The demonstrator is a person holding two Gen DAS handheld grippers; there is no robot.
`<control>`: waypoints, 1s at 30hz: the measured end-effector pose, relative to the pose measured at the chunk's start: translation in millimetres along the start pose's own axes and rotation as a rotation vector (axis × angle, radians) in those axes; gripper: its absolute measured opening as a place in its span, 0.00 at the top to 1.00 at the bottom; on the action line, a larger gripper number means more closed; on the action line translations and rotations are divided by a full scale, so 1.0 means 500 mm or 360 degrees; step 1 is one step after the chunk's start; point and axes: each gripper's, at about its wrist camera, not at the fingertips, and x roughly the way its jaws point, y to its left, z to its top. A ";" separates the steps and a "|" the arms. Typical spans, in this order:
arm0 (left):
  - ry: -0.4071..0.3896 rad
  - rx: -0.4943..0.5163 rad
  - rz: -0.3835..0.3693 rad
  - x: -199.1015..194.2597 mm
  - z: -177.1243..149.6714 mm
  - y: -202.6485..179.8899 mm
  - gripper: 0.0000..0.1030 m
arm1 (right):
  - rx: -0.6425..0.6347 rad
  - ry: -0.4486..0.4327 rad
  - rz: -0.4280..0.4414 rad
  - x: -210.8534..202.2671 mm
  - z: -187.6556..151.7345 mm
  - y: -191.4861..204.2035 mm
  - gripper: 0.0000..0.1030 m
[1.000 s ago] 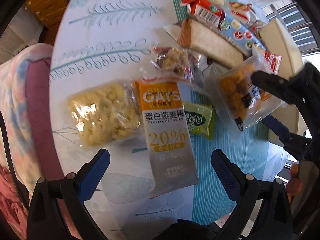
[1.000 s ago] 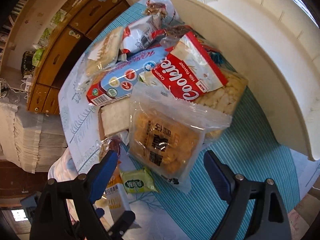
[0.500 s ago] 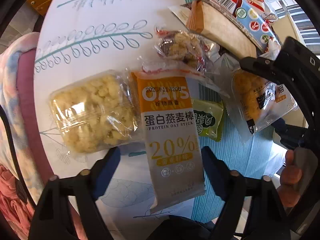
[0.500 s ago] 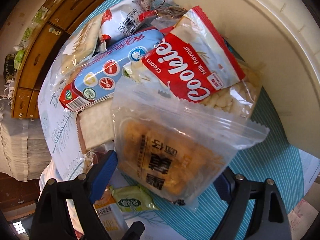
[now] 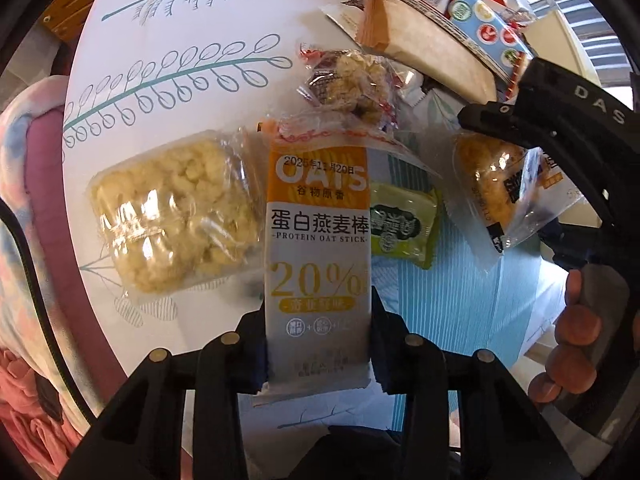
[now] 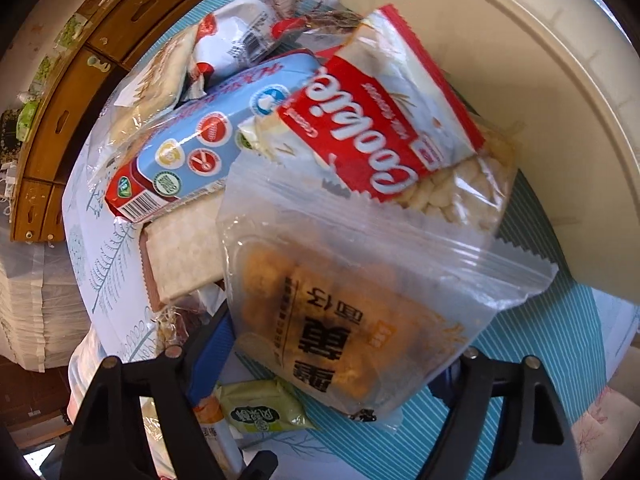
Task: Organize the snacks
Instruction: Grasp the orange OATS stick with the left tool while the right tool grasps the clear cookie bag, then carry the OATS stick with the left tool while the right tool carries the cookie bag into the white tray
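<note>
Left gripper [image 5: 318, 344], jaws just closing, pinches oat stick [image 5: 318, 240] near table edge [image 5: 76, 216].

snack pile [image 6: 320, 128] crowded (basin [image 6: 520, 80] beside), tablecloth [image 5: 180, 92] bare

Left gripper [image 5: 318, 344] and right gripper [image 6: 340, 364] steeply downward, jaws just closing inward.

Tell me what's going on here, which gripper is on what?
A person is sorting snacks on a table with two handheld grippers. The left gripper has just been closing and now pinches the lower end of the protein oat stick. The right gripper has been closing around the clear bag of golden snacks, which sits between its jaws; a firm grip isn't clear yet. The cream bin waits beside the pile.
</note>
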 end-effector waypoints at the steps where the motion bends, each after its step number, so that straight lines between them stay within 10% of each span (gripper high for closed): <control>1: -0.0004 0.0012 -0.0001 -0.005 -0.005 0.000 0.63 | 0.0011 0.0011 -0.0006 -0.001 -0.004 -0.005 0.21; 30: -0.0739 0.0146 -0.0460 -0.303 -0.221 -0.024 0.63 | -0.0101 -0.0209 0.0176 -0.270 -0.125 -0.077 0.23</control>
